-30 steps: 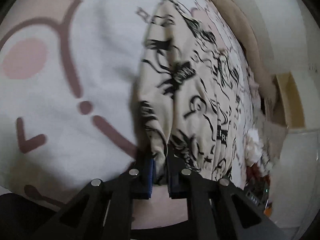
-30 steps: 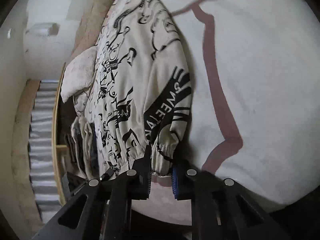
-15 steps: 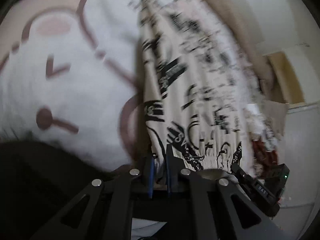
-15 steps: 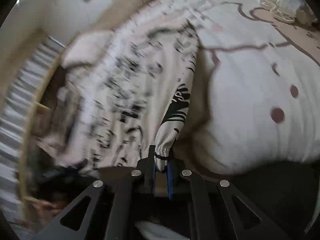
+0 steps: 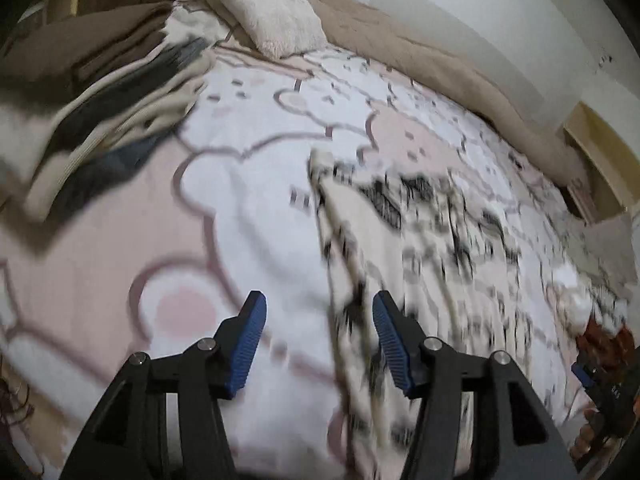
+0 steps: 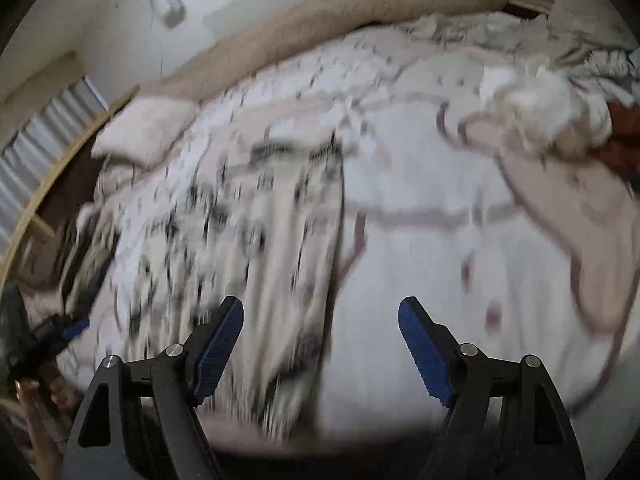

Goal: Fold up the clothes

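Both claws are opening with nothing pinched: the left claw and right claw hover above the bed. The printed garment, blurred, seems to lie flat on the bed's bear-patterned cover.

left gripper: jaws opening, pitched down | right gripper: jaws opening, wider

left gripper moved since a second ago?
Yes. The left gripper has lifted up and back from the printed garment; more of the bedspread and the pillow now show. Its jaws are opening, nothing between them.
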